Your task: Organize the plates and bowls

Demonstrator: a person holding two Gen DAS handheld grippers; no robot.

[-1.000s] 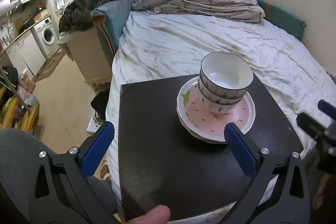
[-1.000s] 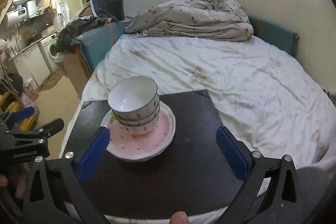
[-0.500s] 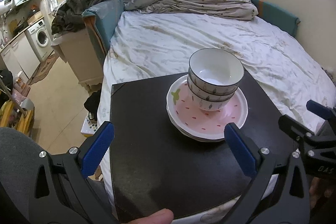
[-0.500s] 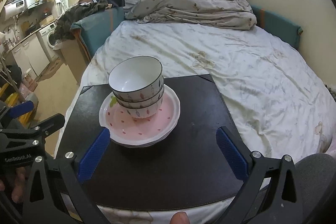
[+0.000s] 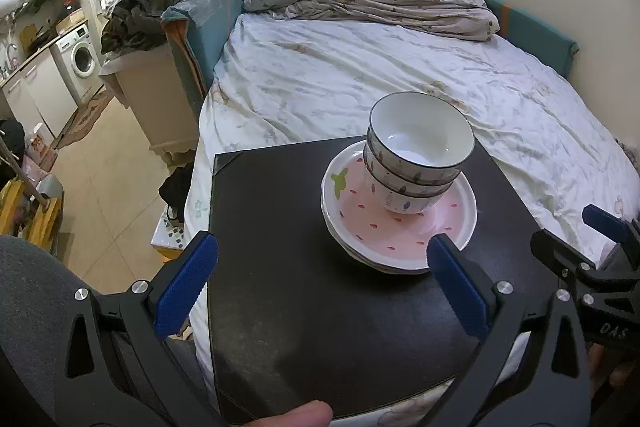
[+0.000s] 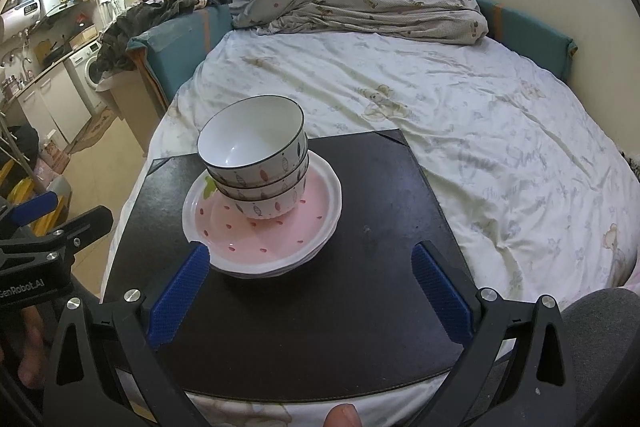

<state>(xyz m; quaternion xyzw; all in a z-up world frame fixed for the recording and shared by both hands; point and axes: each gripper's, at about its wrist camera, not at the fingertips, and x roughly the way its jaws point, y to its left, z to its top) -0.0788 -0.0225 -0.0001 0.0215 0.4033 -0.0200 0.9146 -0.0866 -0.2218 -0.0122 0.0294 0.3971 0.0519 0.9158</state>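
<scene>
I hold my left tongs and my right tongs spread wide and empty, low over the near edge of the black square counter that lies on the white-sheeted bed. The three nested white ceramic bowls with dark rims and a leaf pattern sit stacked on the pink strawberry-patterned ceramic plates — a pile of plates, though I cannot count them from the rims. Bowls inside bowls, on plates, all towards the counter's left half in the right wrist view: that looks to me like the tidy arrangement the task wants, compact and steady on a flat board, not the soft bedding. My tongs flank the pile from either side without touching it, which I judge keeps both ready to steady or lift it. Compared with a second ago, the stack sits larger and nearer in both views — I have drawn in closer — and the tongs are as wide as then.
</scene>
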